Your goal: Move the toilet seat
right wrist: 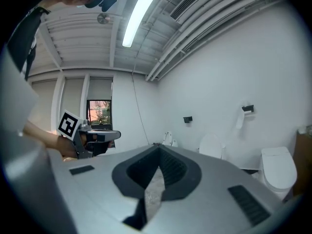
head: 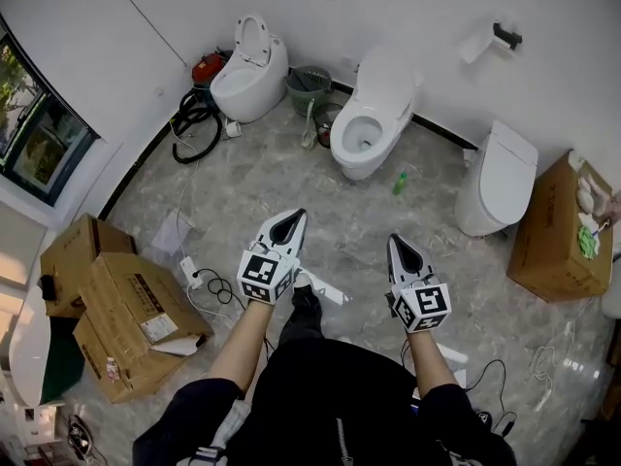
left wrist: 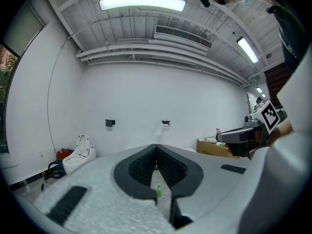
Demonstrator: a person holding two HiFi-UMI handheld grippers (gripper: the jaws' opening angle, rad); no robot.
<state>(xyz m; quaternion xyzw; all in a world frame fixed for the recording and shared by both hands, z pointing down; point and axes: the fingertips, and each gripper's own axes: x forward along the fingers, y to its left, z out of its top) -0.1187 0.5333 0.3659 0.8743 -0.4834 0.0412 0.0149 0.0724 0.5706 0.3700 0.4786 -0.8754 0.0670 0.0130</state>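
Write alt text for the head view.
Seen from above, a person holds the left tool and right tool, both shut and empty, out over a grey floor toward three white toilets along the wall; cardboard boxes stand at both sides.

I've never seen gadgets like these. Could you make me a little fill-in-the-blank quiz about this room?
1. The left gripper and the right gripper both have their jaws ___, with nothing between them.
2. The bottle on the floor is ___ in colour.
3. Of the left toilet, the middle toilet and the right toilet, only the ___ one has its lid down.
Missing words: shut; green; right.
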